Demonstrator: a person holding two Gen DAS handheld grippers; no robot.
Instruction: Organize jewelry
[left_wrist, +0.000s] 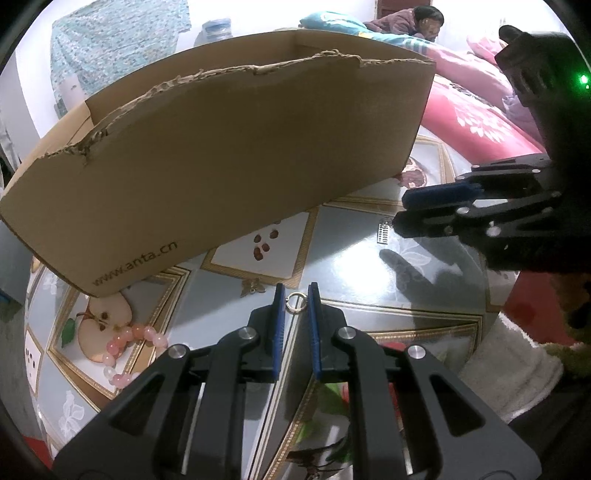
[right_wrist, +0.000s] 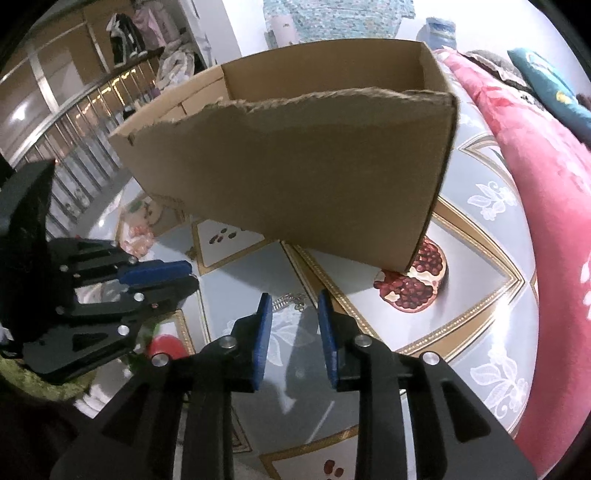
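Note:
A small metal ring (left_wrist: 296, 311) sits between the blue pads of my left gripper (left_wrist: 295, 293), which is shut on it just above the fruit-print tablecloth (left_wrist: 369, 266). The pink bead bracelet (left_wrist: 129, 343) lies to the left on the cloth, by a printed apple. In the right wrist view, a silver chain (right_wrist: 286, 300) lies on the cloth between the tips of my right gripper (right_wrist: 293, 299). Its pads stand apart and do not press on the chain. From the left wrist view, the right gripper (left_wrist: 400, 209) hovers beside that silver piece (left_wrist: 384, 232).
A torn-edged open cardboard box (left_wrist: 236, 155) (right_wrist: 295, 177) stands right behind both grippers. My left gripper (right_wrist: 192, 276) shows at the left of the right wrist view. A pink quilt (right_wrist: 535, 184) borders the table on the right. A person (left_wrist: 417, 22) lies far behind.

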